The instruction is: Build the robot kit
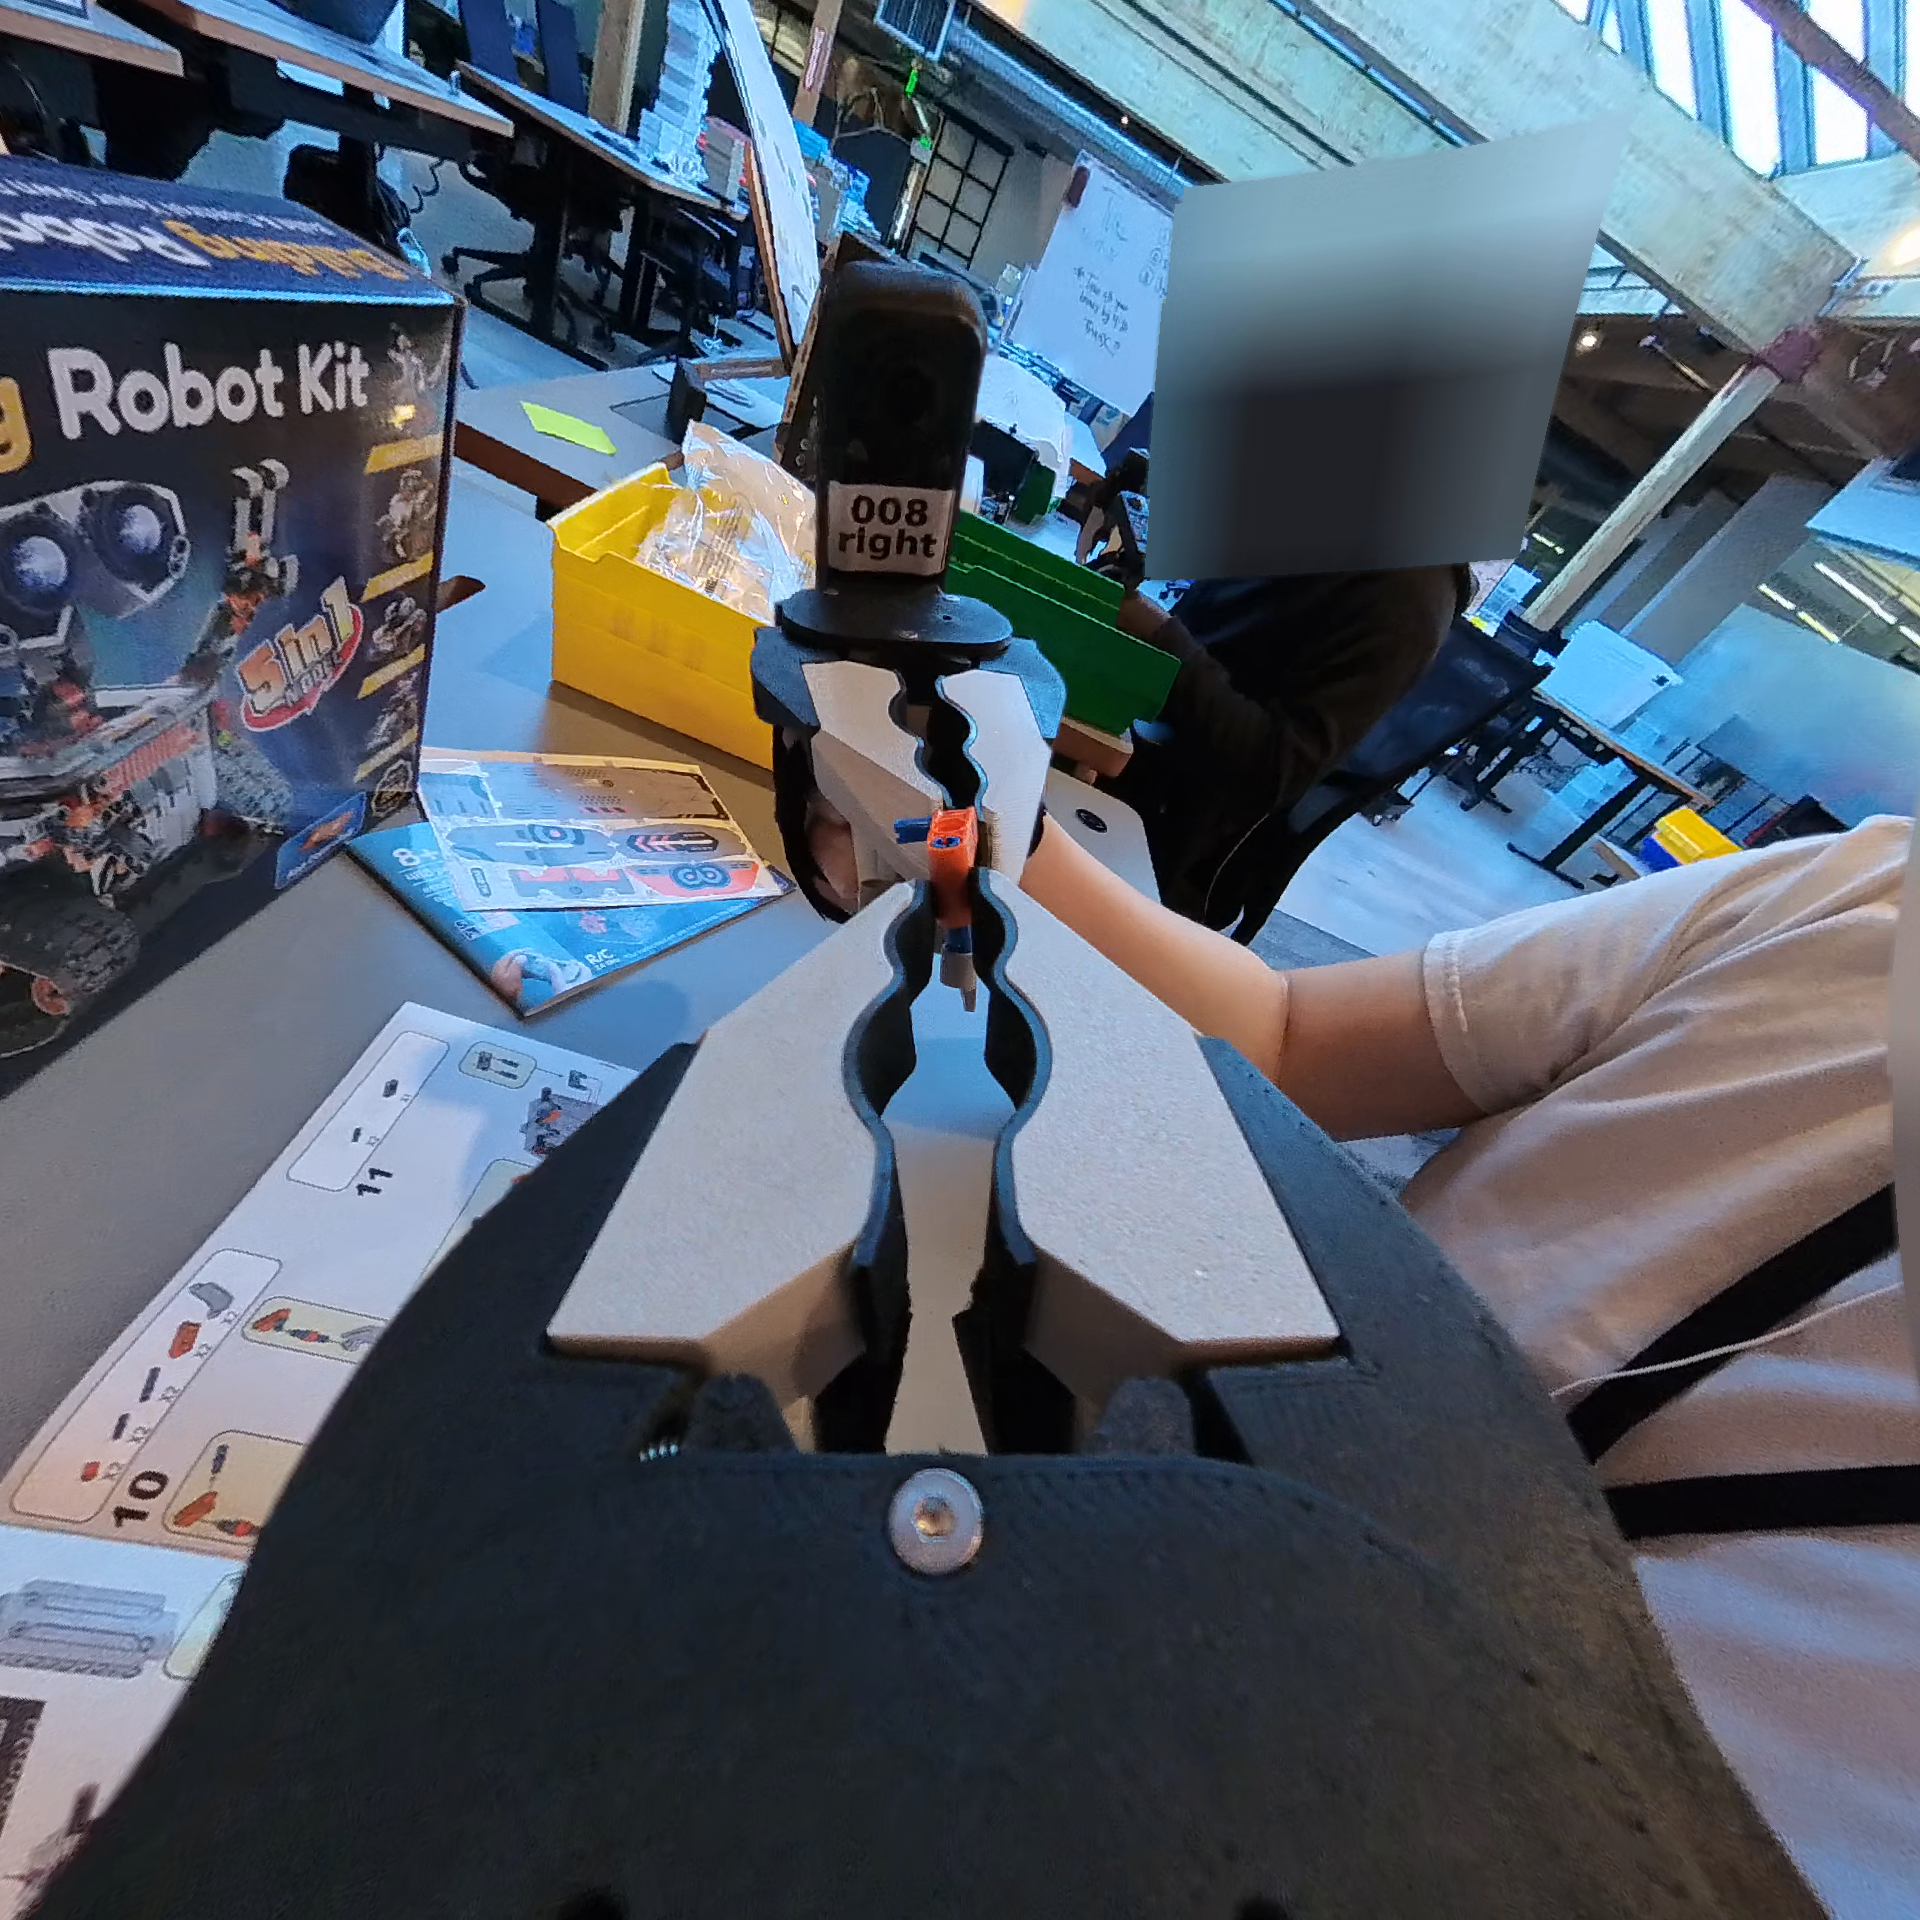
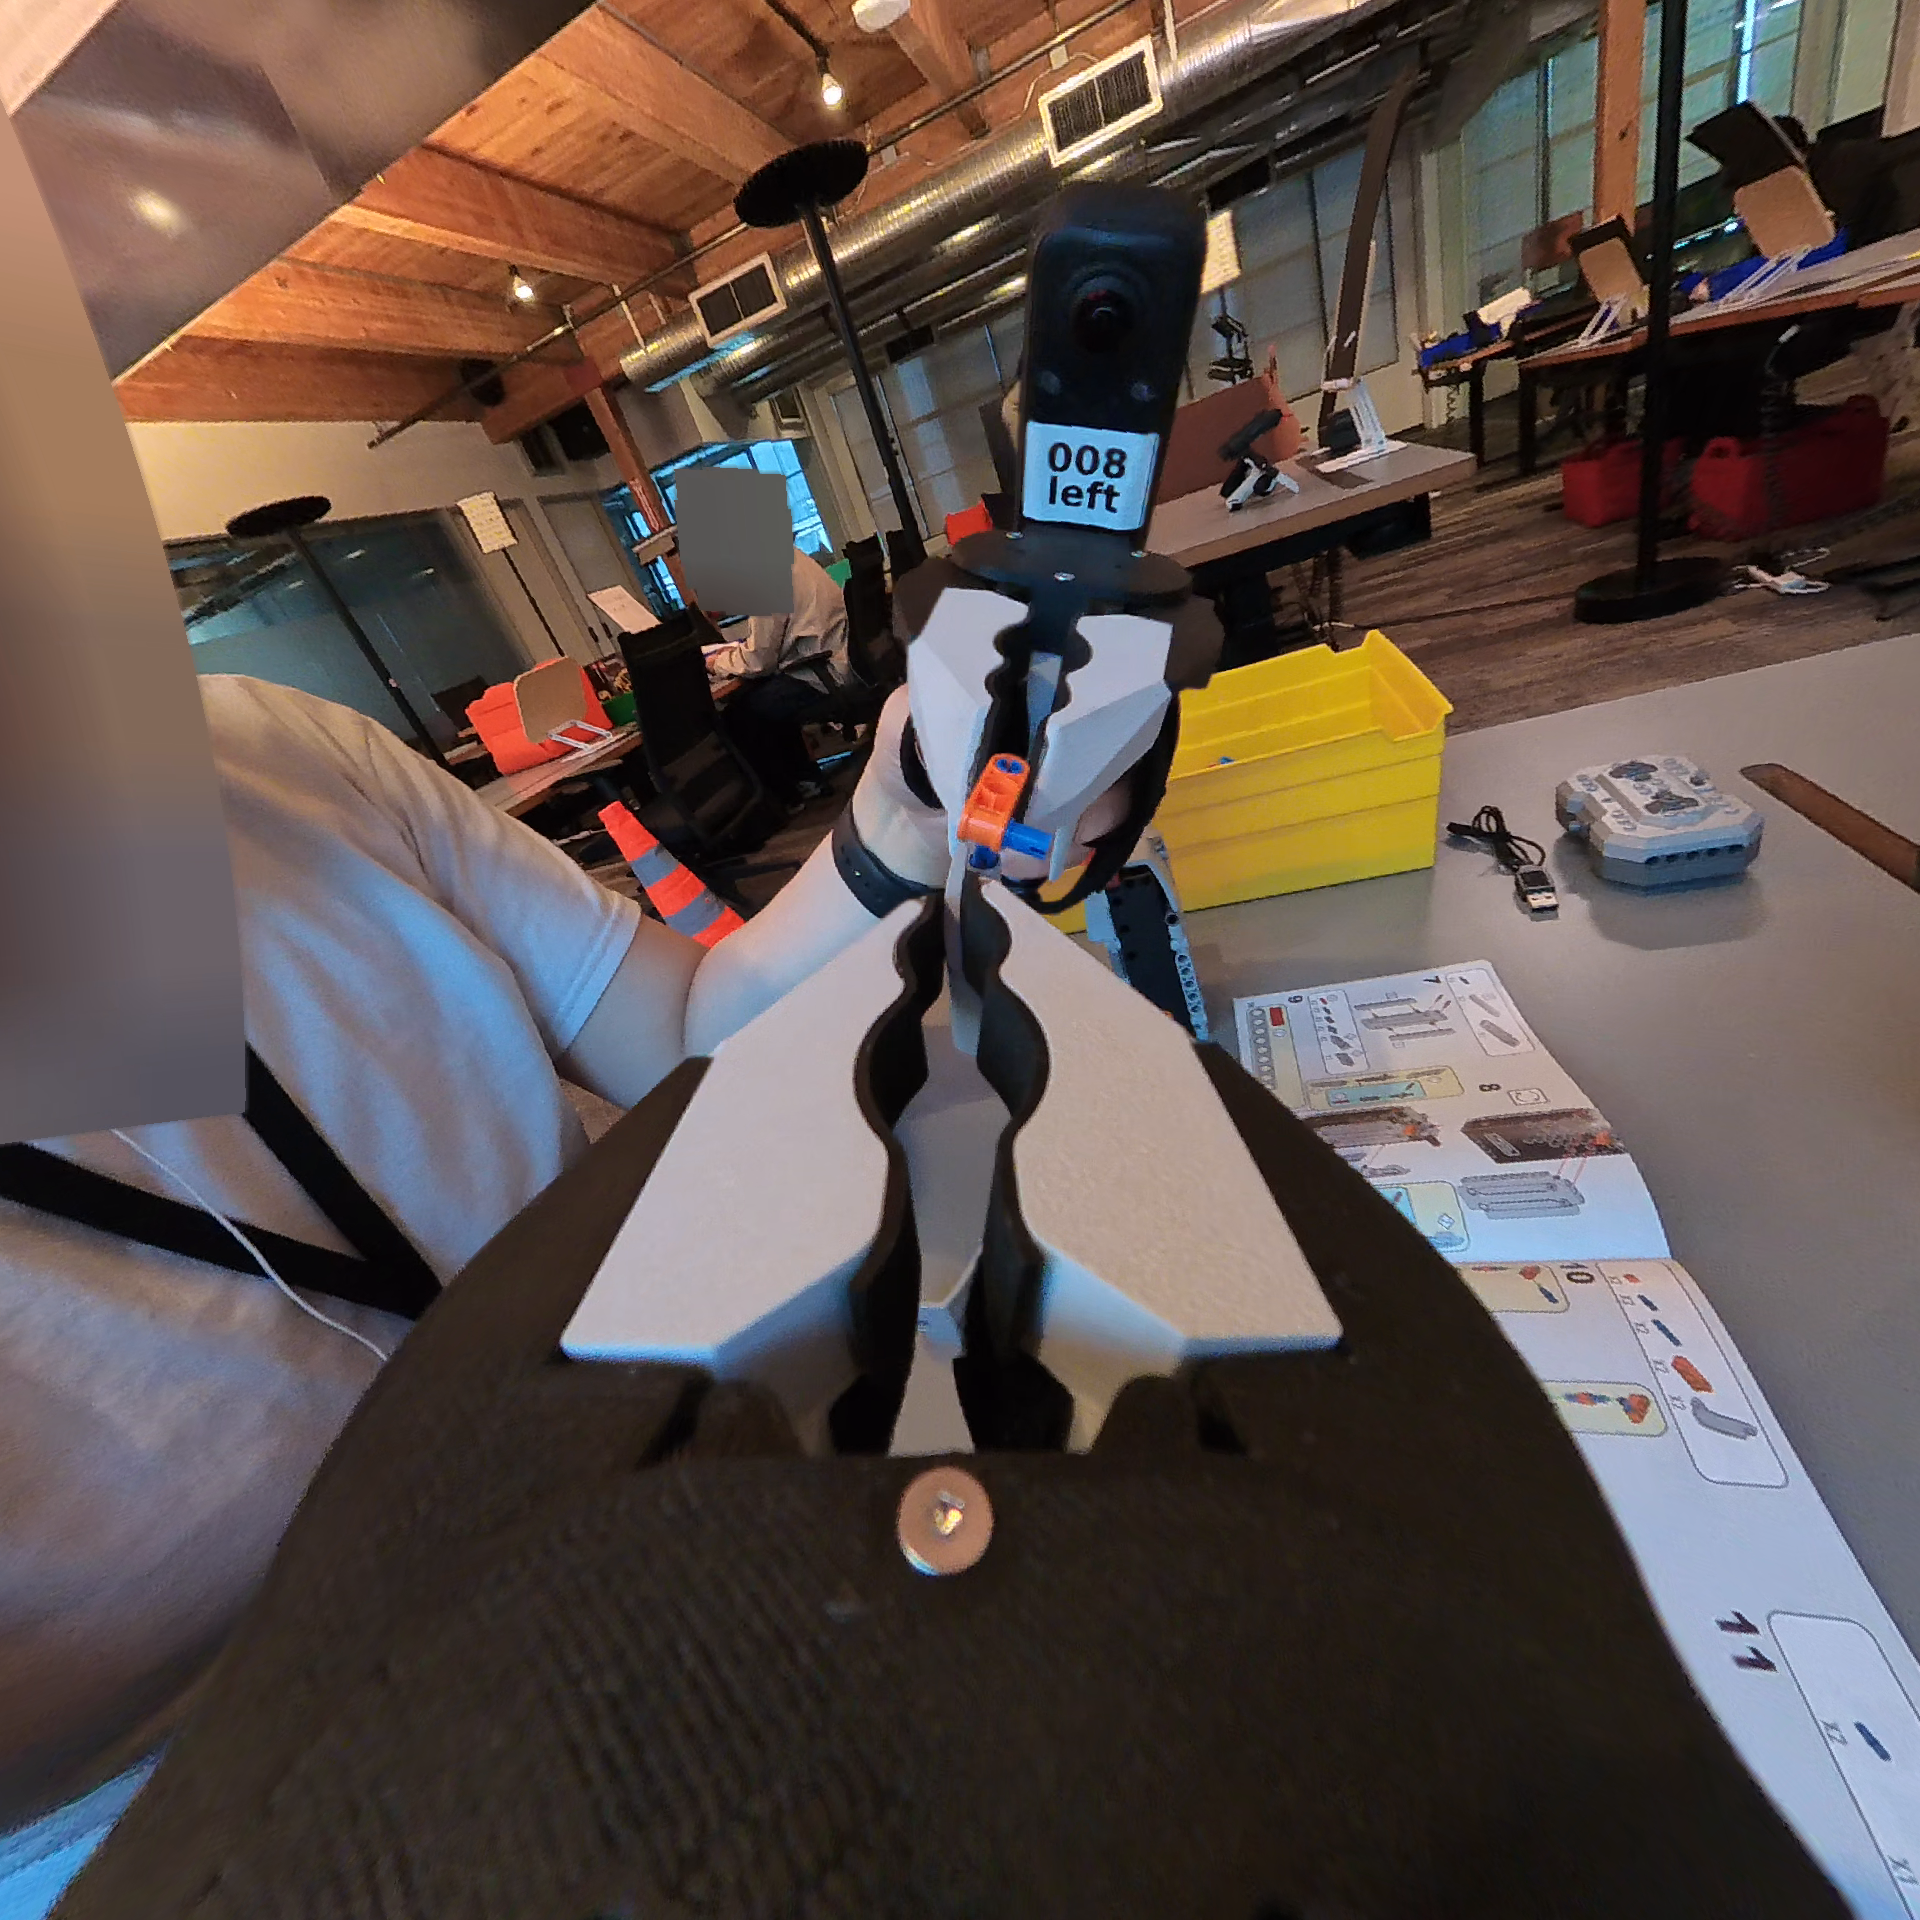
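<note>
My two grippers meet tip to tip above the table, on one small assembly. In the left wrist view my left gripper (image 1: 951, 906) is shut on an orange connector (image 1: 950, 860) with a blue pin (image 1: 908, 828) sticking out sideways; a short blue and grey stub (image 1: 963, 977) hangs in the finger gap. The right gripper (image 1: 958, 819) faces it and touches the connector's top. In the right wrist view my right gripper (image 2: 961, 920) is shut on a thin grey piece (image 2: 966, 997) that joins the orange connector (image 2: 992, 795) at the left gripper (image 2: 1003, 836).
A robot kit box (image 1: 208, 520) stands at left. A yellow bin (image 1: 644, 634) with plastic bags, also in the right wrist view (image 2: 1309, 769), and a green bin (image 1: 1049, 634) stand behind. Instruction sheets (image 1: 312, 1247) (image 2: 1455, 1122), a sticker sheet (image 1: 592, 831), a grey battery box (image 2: 1657, 821), a cable (image 2: 1517, 862) and a dark part-built model (image 2: 1153, 935) lie on the table. My two grippers' fingertips are within a few centimetres of each other.
</note>
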Action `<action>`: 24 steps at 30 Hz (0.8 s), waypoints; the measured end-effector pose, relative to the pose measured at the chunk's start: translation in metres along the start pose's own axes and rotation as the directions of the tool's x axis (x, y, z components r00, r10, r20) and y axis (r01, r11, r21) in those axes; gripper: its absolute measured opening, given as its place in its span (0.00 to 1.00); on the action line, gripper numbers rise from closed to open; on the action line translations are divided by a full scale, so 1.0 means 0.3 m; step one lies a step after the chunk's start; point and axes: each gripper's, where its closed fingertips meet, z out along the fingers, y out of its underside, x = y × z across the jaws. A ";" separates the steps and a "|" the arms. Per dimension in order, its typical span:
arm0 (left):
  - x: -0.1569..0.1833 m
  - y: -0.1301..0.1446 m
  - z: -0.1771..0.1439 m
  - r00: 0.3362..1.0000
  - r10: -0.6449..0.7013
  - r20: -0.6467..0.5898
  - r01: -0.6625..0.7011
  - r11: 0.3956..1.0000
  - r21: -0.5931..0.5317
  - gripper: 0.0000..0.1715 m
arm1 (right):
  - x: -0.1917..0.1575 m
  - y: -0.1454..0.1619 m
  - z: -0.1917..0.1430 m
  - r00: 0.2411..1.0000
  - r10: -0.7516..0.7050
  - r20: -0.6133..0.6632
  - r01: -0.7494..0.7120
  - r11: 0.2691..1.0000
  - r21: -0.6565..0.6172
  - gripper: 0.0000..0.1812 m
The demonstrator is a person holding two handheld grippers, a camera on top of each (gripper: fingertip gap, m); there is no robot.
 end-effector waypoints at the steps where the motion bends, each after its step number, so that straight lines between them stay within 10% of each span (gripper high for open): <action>1: -0.001 -0.001 -0.001 1.000 0.011 0.012 -0.011 1.000 -0.004 0.03 | 0.000 -0.001 0.001 1.000 0.006 0.003 -0.006 1.000 0.004 0.00; 24: 0.012 0.006 -0.022 0.990 0.132 0.056 -0.130 0.990 -0.051 0.03 | -0.001 0.001 0.024 1.000 0.002 -0.010 -0.002 1.000 -0.003 0.00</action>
